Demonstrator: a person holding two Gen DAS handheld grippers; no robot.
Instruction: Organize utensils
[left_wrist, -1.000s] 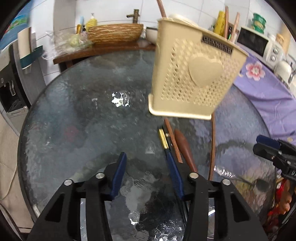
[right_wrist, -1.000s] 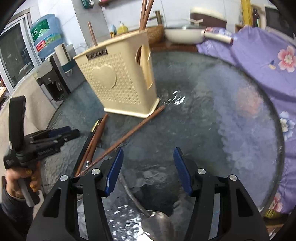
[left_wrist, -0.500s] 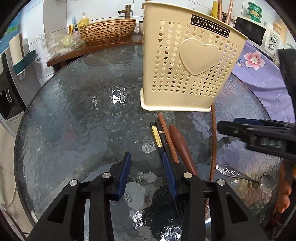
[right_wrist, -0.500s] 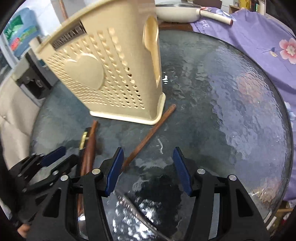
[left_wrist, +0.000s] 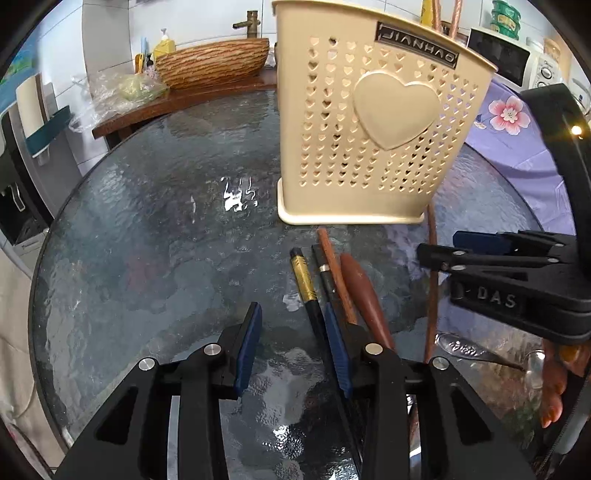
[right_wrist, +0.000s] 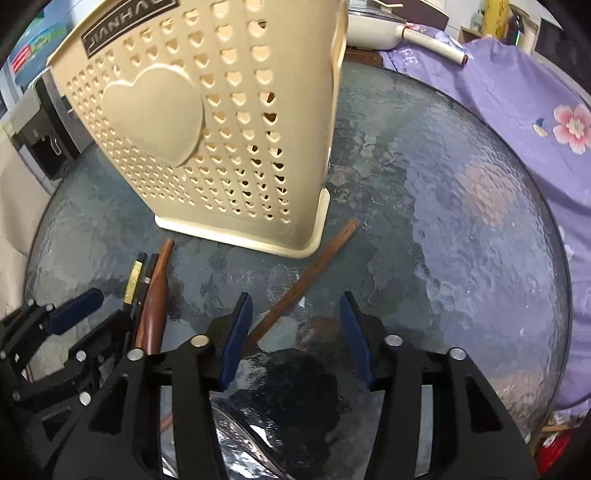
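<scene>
Utensil holder (left_wrist: 376, 125) upright on table (left_wrist: 147, 229); chopsticks (left_wrist: 314, 288) before it.

L black gripper w/ blue pads (left_wrist: 291, 339) part open, empty; R gripper (right_wrist: 295, 332) angled down, jaws just narrowing, empty.

Fisheye warp, glare on glass

holder: one cream utensil holder (left_wrist: 376, 147) on the glass table (left_wrist: 147, 258) | chopsticks lying flat: four – one gold-banded chopstick (left_wrist: 303, 280), one black chopstick (left_wrist: 322, 271), two brown chopsticks (left_wrist: 431, 273) | wooden handle (left_wrist: 364, 295): one | metal spoon (left_wrist: 480, 352): one
</scene>
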